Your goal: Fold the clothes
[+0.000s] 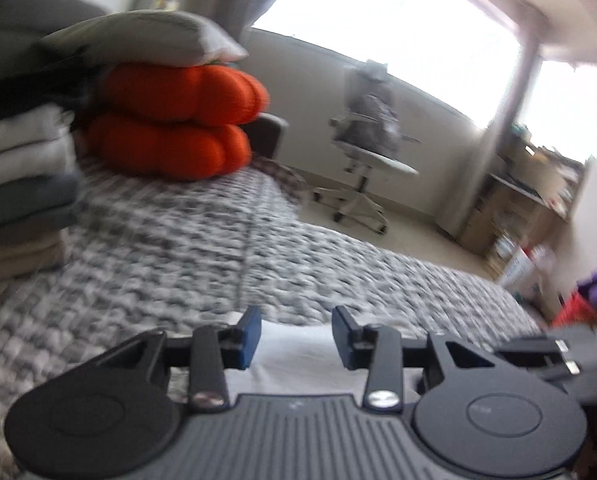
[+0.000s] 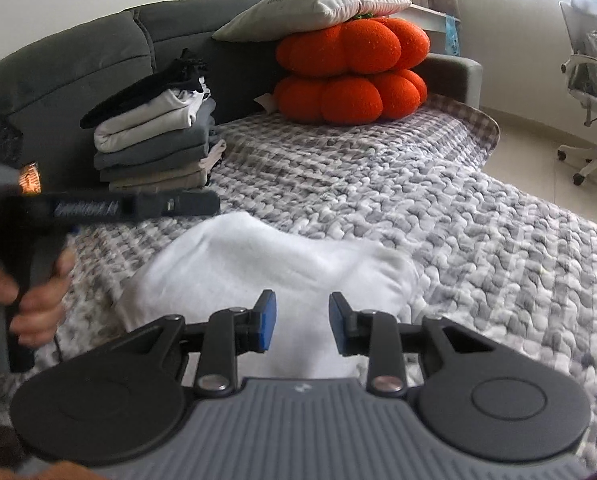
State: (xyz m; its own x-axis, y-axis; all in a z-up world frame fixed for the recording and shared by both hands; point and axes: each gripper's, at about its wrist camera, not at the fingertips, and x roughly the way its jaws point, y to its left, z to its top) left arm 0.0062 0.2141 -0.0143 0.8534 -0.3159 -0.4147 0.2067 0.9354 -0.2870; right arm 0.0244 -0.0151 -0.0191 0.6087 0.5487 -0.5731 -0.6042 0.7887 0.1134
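Observation:
A folded white garment lies on the grey-and-white quilt in front of me. My right gripper is open and empty, just above the garment's near edge. My left gripper is open and empty, over the white garment; it also shows in the right wrist view, held in a hand at the left of the garment. A stack of folded clothes stands at the back left against the sofa back, and shows in the left wrist view.
Two orange pumpkin cushions with a grey pillow on top sit at the back of the grey sofa. An office chair and a cluttered desk stand on the floor to the right, under bright windows.

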